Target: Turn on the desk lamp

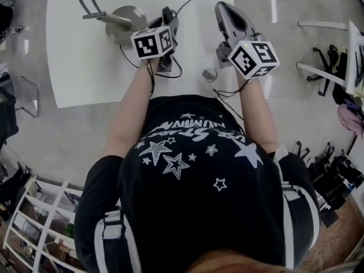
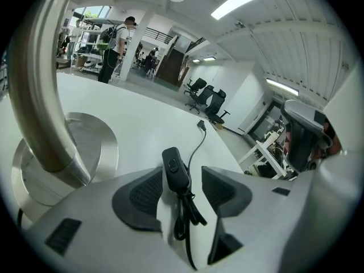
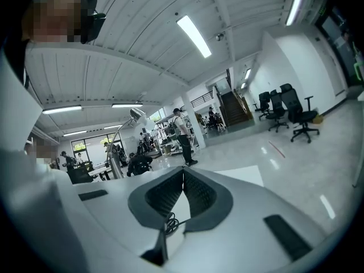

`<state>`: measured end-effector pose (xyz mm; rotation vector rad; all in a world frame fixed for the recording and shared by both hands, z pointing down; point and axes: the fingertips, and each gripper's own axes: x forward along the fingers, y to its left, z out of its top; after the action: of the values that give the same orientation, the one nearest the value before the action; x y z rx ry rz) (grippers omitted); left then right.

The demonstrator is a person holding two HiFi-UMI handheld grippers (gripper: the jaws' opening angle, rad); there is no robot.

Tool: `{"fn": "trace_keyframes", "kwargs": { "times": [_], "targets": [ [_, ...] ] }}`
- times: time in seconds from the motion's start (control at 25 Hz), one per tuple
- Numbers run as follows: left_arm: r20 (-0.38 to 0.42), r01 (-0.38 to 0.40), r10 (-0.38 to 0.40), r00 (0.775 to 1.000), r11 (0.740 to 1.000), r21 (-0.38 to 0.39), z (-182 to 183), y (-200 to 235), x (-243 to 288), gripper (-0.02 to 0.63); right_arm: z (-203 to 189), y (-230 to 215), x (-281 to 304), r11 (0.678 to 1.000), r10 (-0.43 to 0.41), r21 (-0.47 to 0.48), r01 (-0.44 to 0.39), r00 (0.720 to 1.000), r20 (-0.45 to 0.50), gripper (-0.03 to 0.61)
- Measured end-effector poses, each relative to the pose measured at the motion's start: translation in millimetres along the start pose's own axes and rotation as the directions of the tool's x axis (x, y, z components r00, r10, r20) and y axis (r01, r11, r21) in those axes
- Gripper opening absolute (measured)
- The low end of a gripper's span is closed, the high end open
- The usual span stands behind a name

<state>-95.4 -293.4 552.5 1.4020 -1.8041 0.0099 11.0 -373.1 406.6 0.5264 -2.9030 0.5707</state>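
**Switch lined up, lamp not yet on**

The desk lamp stands at the far left of the white table (image 1: 79, 73). Its round metal base (image 1: 126, 21) is planted on the top, and its curved metal arm (image 2: 34, 95) sweeps up and out of sight. The lamp head is not in view from where I can see, so I cannot say whether the bulb is lit.

The black cord (image 2: 196, 147) trails from the base across the table, and the inline switch (image 2: 175, 166) lies on it just to the right of the base. That switch is the part that matters.

The left gripper (image 2: 182, 174) is tilted down over it with its jaws spread wide. The switch sits in the gap between the pads, nearer the left one. The pads do not press on it; its button faces up, untouched. A loop of cord bunches just behind it, inside the jaws.

The right gripper (image 3: 183, 172) hangs over the table's right side, well apart from the switch. Its jaws are closed tip to tip on nothing, and it points almost level across the room.

A small round grey object (image 1: 210, 74) rests near the table's front edge, away from both grippers.

As I judge it, the approach is done and the real work is left. The switch still has to be steadied and its button pushed. With the right gripper idle, it looks the likely one to press while the left closes on the switch body.
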Motion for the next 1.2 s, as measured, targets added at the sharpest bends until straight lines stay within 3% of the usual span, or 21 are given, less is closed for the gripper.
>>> {"fn": "trace_keyframes", "kwargs": {
  "times": [0.28, 0.56, 0.72, 0.84, 0.96, 1.2],
  "targets": [
    [-0.036, -0.029, 0.028, 0.999, 0.999, -0.029, -8, 3, 7, 0.21, 0, -4, 5, 1.0, -0.003, 0.004, 0.003, 1.0, -0.008, 0.005],
    [-0.053, -0.028, 0.028, 0.998, 1.0, -0.004, -5, 10, 6, 0.207, -1, 2, 16, 1.0, 0.008, 0.0, -0.008, 1.0, -0.02, 0.005],
    [-0.059, -0.013, 0.015, 0.998, 1.0, 0.024, -5, 6, 7, 0.157, -4, 0, 17, 1.0, 0.008, 0.002, -0.008, 1.0, -0.028, 0.005],
    [-0.074, 0.003, 0.002, 0.997, 0.997, 0.072, -5, 3, 8, 0.142, -9, 1, 20, 1.0, 0.01, 0.004, -0.01, 0.999, -0.038, 0.005],
    [-0.099, 0.029, -0.013, 0.995, 0.985, 0.17, -6, -8, 9, 0.138, -13, 1, 21, 1.0, 0.021, 0.003, -0.021, 0.998, -0.058, 0.005],
    [-0.122, 0.043, 0.003, 0.993, 0.926, 0.374, -5, -24, 8, 0.137, -34, 6, 34, 0.998, 0.064, -0.008, -0.067, 0.984, -0.167, 0.005]
  ]
}}
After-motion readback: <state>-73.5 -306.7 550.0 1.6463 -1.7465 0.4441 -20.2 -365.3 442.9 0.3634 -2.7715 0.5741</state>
